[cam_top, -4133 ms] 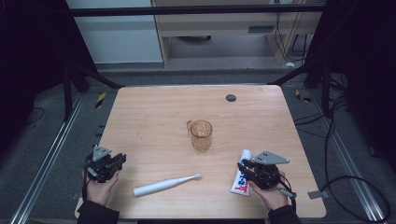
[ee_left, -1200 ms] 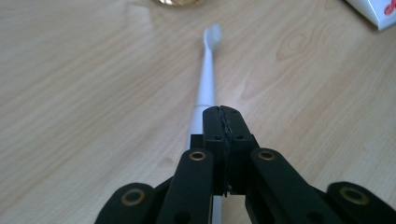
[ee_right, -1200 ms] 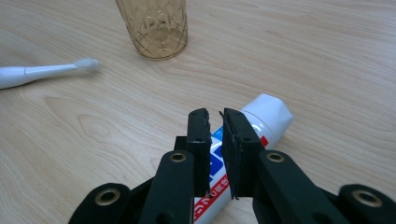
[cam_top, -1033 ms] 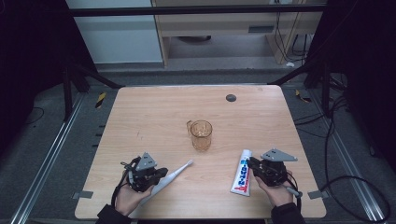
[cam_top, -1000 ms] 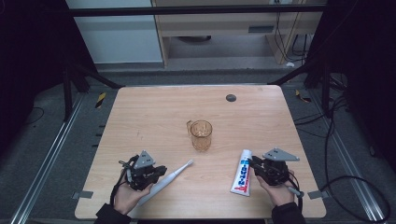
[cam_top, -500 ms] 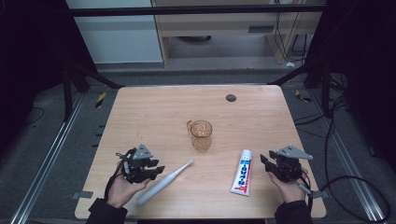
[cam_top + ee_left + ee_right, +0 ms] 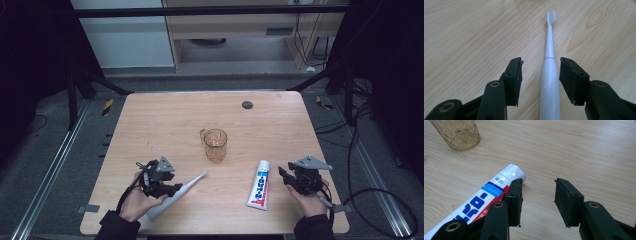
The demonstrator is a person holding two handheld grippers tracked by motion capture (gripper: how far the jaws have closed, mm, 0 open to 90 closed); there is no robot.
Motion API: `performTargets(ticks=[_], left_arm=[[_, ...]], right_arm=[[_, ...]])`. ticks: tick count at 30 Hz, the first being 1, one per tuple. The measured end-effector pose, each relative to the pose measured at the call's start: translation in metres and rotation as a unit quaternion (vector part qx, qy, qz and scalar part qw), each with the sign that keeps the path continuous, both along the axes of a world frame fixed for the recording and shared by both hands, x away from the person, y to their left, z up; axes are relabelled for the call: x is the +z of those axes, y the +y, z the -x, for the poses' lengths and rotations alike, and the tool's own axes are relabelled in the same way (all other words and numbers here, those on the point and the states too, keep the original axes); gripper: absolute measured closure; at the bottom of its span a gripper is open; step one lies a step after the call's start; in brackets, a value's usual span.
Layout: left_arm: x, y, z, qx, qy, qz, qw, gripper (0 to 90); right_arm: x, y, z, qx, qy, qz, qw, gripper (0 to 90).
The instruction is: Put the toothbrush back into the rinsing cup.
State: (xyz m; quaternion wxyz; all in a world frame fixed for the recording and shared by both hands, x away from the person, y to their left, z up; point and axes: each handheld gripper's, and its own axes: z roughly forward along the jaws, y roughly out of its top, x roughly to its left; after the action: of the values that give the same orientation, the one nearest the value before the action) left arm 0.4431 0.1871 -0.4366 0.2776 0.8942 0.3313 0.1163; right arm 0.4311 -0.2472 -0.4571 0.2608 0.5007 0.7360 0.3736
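Desk (image 7: 165, 120): cup (image 7: 215, 145) mid-desk, empty; nothing in it yet.
Toothpaste (image 7: 258, 185) flat, just beside right gripper (image 7: 537, 195), jaws apart, empty.
Toothbrush (image 7: 549, 75) flat between left gripper (image 7: 540, 75) jaws, just opened, pads clear. Both unheld; grasping pending.

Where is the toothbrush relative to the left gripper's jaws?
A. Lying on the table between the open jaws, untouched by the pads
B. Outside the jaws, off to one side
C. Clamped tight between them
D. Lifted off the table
A. In the left gripper view the toothbrush lies flat on the table, its handle between the left gripper pads with a gap on each side.
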Motion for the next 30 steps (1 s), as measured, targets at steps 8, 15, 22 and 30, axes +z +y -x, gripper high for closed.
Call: performTargets(ticks=[8,15,22,30], left_arm=[[-0.008,-0.009,-0.002,-0.007,0.023,-0.026,0.9994,51.1],[-0.013,-0.011,-0.005,-0.015,0.042,-0.037,0.9983,50.2],[-0.021,-0.014,-0.009,-0.016,0.063,-0.048,0.9967,51.2],[-0.029,-0.018,-0.013,-0.017,0.081,-0.057,0.9949,54.2]], right_arm=[[-0.003,0.0,0.0,0.007,0.009,0.002,0.9999,57.0],[-0.004,0.002,-0.002,0.009,0.014,0.001,0.9999,56.9],[-0.005,0.002,-0.003,0.014,0.015,0.003,0.9998,57.1],[-0.006,0.004,-0.004,0.016,0.022,0.002,0.9996,57.4]])
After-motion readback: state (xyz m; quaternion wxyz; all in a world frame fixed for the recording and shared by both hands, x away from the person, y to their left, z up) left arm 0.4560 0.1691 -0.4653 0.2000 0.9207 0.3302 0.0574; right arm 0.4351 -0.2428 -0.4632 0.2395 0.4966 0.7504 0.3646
